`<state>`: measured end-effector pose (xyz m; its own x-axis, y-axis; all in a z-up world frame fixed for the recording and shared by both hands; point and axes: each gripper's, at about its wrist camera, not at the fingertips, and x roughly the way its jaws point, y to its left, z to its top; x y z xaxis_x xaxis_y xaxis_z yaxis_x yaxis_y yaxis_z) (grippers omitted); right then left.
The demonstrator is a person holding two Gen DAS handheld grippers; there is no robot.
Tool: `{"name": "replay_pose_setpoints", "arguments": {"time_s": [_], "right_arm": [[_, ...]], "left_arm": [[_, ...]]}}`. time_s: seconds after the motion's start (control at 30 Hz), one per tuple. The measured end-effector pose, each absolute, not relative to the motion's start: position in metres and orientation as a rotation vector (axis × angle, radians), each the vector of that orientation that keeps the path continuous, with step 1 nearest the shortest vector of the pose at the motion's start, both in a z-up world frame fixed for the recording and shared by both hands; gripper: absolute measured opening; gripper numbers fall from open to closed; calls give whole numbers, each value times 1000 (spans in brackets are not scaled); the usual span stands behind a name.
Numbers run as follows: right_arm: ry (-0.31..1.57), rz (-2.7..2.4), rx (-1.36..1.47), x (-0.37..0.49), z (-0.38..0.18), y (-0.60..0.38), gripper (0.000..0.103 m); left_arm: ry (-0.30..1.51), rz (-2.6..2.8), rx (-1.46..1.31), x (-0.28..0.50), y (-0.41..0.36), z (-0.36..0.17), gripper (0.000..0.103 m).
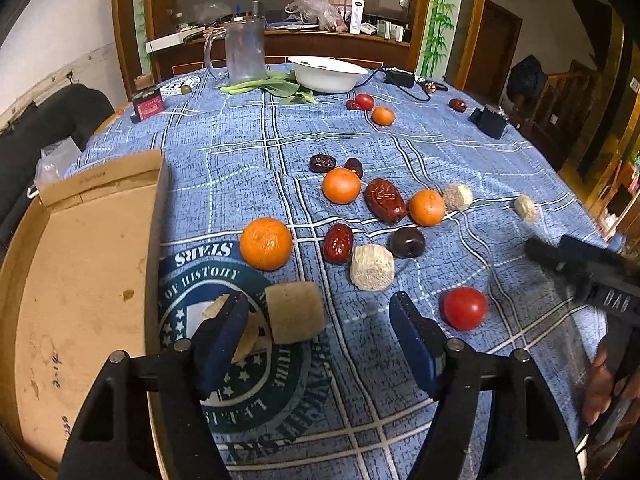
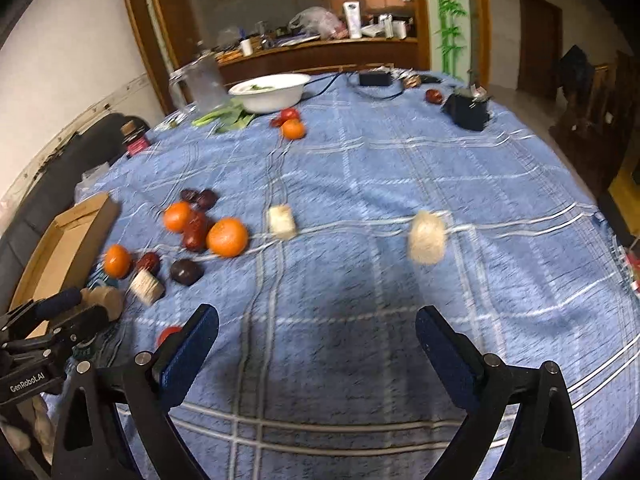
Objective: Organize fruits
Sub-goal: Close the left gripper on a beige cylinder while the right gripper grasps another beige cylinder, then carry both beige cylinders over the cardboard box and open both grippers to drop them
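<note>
Fruits lie scattered on the blue checked tablecloth (image 1: 248, 152): several oranges, the nearest (image 1: 266, 244), red dates (image 1: 338, 243), a dark plum (image 1: 407, 242), a red tomato (image 1: 464, 308) and pale cut chunks (image 1: 372, 267). My left gripper (image 1: 320, 336) is open and empty, low over the cloth, with a tan cube (image 1: 295, 312) between its fingers. My right gripper (image 2: 318, 344) is open and empty above bare cloth; a pale chunk (image 2: 427, 237) lies ahead of it. The right gripper also shows at the right edge of the left wrist view (image 1: 588, 276).
An open cardboard box (image 1: 80, 280) sits at the left table edge. A white bowl (image 1: 326, 74), a glass pitcher (image 1: 244, 54), green leaves (image 1: 276, 88), a black adapter with cable (image 1: 400, 78) and a dark box (image 1: 490, 120) stand at the far side.
</note>
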<state>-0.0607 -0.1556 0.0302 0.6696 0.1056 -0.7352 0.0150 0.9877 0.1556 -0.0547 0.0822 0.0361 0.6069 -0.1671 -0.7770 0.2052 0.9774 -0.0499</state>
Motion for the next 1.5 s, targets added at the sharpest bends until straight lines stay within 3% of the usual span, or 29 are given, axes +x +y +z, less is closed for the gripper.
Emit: {"name": "replay_pose_setpoints", "arguments": {"time_s": [0.23, 0.33, 0.43, 0.53, 0.6, 0.7, 0.73, 0.77, 0.8, 1.13, 1.5], "right_arm": [[860, -74, 233, -38, 29, -218, 99], [896, -78, 237, -23, 22, -225, 93], [933, -82, 217, -6, 12, -221, 79], [936, -105, 183, 6, 7, -214, 74], [934, -117, 164, 9, 6, -209, 71], [928, -128, 131, 10, 6, -205, 45], [930, -126, 130, 10, 7, -205, 38], [933, -115, 144, 8, 8, -206, 32], [932, -95, 174, 5, 9, -209, 31], [862, 12, 316, -39, 25, -209, 30], [817, 205, 299, -72, 57, -145, 30]], "left_arm": [[916, -232, 149, -49, 65, 27, 71], [902, -206, 175, -50, 66, 27, 57], [905, -202, 145, -47, 78, 28, 42], [905, -214, 128, -44, 80, 24, 42], [904, -199, 184, -42, 71, 21, 47], [899, -175, 275, -44, 58, 16, 52], [892, -165, 281, -45, 58, 17, 46], [884, -155, 268, -46, 61, 19, 33], [881, -145, 250, -46, 66, 22, 29], [831, -194, 53, -75, 106, 48, 29], [740, -157, -53, -110, 154, 73, 29]]}}
